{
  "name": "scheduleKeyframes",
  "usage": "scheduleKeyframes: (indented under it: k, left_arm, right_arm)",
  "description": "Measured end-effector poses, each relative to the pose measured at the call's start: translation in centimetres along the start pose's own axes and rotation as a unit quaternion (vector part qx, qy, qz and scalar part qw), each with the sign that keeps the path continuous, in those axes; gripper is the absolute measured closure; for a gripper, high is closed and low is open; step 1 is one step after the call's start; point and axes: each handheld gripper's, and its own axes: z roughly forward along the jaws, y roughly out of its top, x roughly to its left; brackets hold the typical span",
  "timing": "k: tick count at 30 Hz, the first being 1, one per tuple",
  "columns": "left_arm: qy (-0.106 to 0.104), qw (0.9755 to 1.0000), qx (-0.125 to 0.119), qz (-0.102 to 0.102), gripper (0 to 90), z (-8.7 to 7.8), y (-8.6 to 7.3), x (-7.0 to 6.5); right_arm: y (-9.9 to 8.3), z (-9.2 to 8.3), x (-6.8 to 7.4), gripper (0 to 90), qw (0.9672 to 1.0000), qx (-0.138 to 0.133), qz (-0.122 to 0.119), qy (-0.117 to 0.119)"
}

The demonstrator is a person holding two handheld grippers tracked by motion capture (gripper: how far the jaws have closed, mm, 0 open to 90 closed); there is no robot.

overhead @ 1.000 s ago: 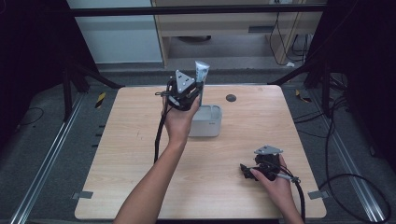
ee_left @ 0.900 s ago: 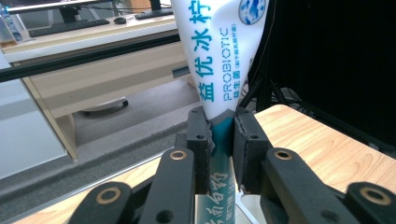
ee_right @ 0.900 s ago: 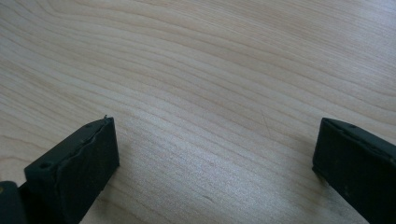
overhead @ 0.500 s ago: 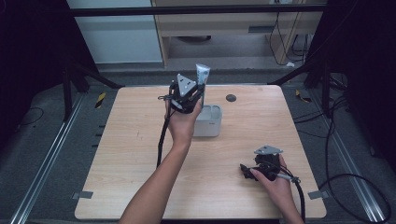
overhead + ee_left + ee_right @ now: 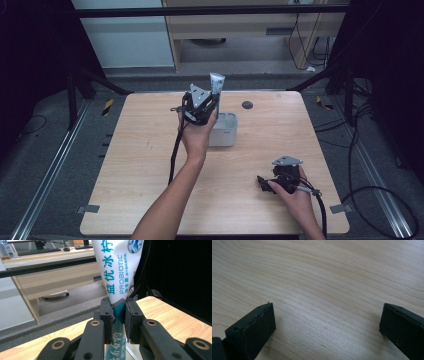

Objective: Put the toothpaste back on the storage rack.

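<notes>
A white-and-teal squeezable toothpaste tube (image 5: 117, 277) is pinched upright by the left gripper (image 5: 119, 315) above the small grey rectangular tray (image 5: 226, 131) near the desk's far edge; the right gripper (image 5: 327, 322) is held spread.

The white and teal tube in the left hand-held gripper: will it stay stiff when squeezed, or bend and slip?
The tube is probably soft: it narrows where the left hand-held gripper pinches it. Its glossy skin may slip. It stands upright above the white container, wide flat end up, so it could lean if the grip loosens.
</notes>
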Motion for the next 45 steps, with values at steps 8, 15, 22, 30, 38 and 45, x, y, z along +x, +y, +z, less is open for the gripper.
scheduleKeyframes:
  k: [8,15,22,30,38,45]
  left_arm:
    - [-0.004,1.0000,0.000,-0.002,78.2,0.2,-0.5,0.0]
    - [-0.005,1.0000,-0.002,-0.006,78.2,0.4,-0.9,0.0]
    - [-0.005,1.0000,-0.003,-0.007,78.2,0.4,-1.3,0.0]
    - [-0.006,0.9999,-0.003,-0.009,78.2,0.5,-1.5,0.0]
    - [-0.009,0.9999,0.000,-0.008,78.2,0.7,-1.8,0.0]
    - [-0.011,0.9999,0.006,-0.010,78.2,0.9,-2.4,0.0]
  right_arm:
    - [0.0,0.0,0.0,0.6,1.0000,0.000,0.000,0.000]
    - [0.0,0.0,0.0,0.6,1.0000,0.000,-0.001,0.000]
    - [0.0,0.0,0.0,0.6,1.0000,-0.001,0.000,0.001]
    - [0.0,0.0,0.0,0.6,1.0000,-0.001,0.000,0.001]
    - [0.0,0.0,0.0,0.6,1.0000,-0.001,0.000,0.001]
    - [0.0,0.0,0.0,0.6,1.0000,-0.001,0.000,0.001]
